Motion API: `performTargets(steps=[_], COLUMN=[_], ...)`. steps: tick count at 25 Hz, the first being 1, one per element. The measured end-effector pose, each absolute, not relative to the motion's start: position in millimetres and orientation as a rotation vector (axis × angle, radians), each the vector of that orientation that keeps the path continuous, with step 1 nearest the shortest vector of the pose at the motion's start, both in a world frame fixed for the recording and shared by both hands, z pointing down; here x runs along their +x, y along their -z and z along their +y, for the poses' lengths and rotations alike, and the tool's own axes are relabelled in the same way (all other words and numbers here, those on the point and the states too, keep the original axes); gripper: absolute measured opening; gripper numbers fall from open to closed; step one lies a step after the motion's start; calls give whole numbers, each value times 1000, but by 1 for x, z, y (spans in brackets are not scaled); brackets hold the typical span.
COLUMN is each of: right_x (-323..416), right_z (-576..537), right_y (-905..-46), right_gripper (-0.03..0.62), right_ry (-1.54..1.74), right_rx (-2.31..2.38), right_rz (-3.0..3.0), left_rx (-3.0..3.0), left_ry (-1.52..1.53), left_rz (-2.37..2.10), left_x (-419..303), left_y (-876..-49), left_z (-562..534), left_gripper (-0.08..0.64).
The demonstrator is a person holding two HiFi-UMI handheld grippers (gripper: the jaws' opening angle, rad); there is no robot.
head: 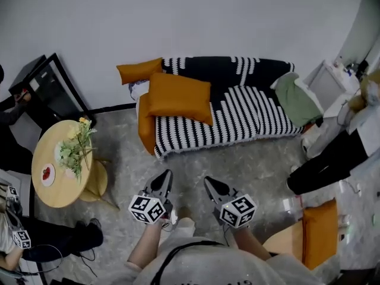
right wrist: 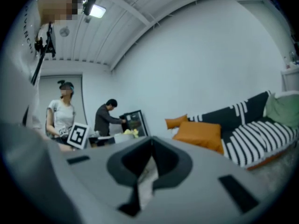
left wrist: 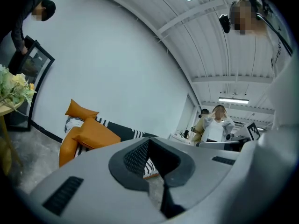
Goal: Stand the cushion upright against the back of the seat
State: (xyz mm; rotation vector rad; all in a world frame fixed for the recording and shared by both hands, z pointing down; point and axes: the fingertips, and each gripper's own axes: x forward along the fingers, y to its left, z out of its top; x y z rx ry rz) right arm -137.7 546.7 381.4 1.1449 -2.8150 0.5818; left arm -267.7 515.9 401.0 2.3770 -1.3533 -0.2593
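Observation:
A large orange cushion [head: 178,97] lies tilted on the left part of the sofa seat [head: 249,114], which has a black-and-white striped cover. It also shows in the left gripper view as the cushion [left wrist: 93,134] and in the right gripper view as the cushion [right wrist: 201,133]. A smaller orange cushion [head: 139,70] rests at the sofa's back left corner. My left gripper [head: 164,178] and right gripper [head: 211,184] are side by side over the floor, a stretch in front of the sofa, both pointing at it. Both are shut with nothing between the jaws, as the left gripper [left wrist: 149,143] and right gripper [right wrist: 152,143] show up close.
A green cushion [head: 297,100] sits at the sofa's right end. A round wooden table [head: 59,189] with flowers [head: 77,147] stands at the left, a black-framed cabinet [head: 50,91] behind it. An orange-cushioned chair [head: 320,233] is at the lower right. People stand at both sides.

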Motion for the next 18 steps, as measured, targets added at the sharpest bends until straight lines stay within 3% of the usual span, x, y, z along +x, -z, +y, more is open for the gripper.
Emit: performTargets(steps=[18], right_x=[-199], right_z=[380], right_y=[-417], right_gripper=[19], right_ry=[-628], right_rx=[1114], right_rz=[-2775], left_rx=[2309], left_ry=[232], left_rz=[-1413], left_x=[-334], left_y=[-433], left_z=[361], left_gripper=[26])
